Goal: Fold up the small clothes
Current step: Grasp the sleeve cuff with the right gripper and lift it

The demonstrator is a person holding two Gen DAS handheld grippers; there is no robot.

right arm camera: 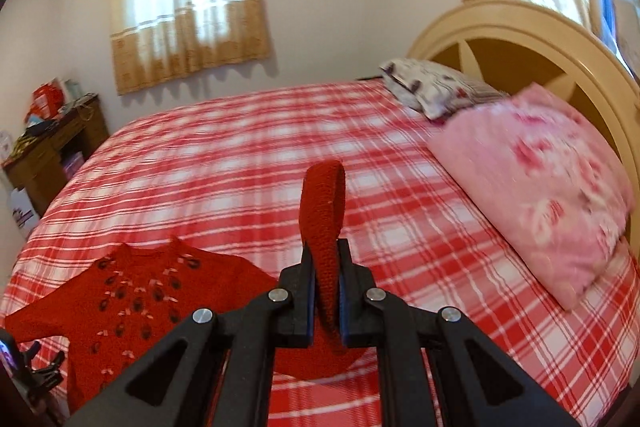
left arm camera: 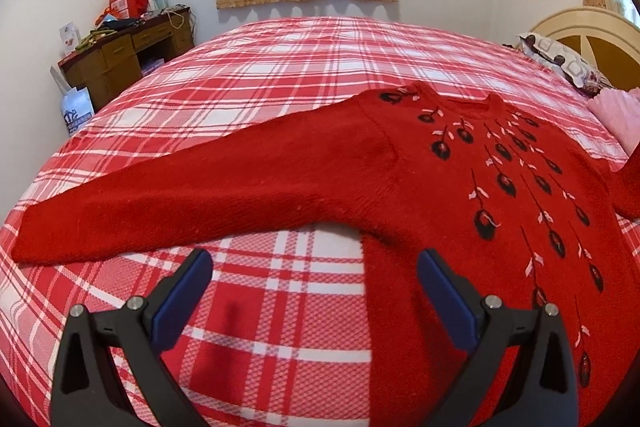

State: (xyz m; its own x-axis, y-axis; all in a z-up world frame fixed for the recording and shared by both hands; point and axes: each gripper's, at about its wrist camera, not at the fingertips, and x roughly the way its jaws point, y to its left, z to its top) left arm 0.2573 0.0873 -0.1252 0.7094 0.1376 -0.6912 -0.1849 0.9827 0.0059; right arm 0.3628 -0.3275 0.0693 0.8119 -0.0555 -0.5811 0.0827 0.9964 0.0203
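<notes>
A red sweater (left arm camera: 460, 187) lies flat, front up, on the plaid bed (left arm camera: 280, 67), one sleeve (left arm camera: 180, 195) stretched toward nine o'clock. The right tongs (right arm camera: 325, 267) pinch the other sleeve's cuff (right arm camera: 323, 203), lifted off the bed: the first sleeve fold looks underway. The left tongs (left arm camera: 314, 267) hover spread and empty by the side seam. Next, I judge, the cuff crosses toward nine o'clock over the chest.

Bed (left arm camera: 280, 59) in red plaid cover: red sweater (left arm camera: 420, 179) spread flat, pink pillow (right arm camera: 540, 187), patterned pillow (right arm camera: 432, 91)
</notes>
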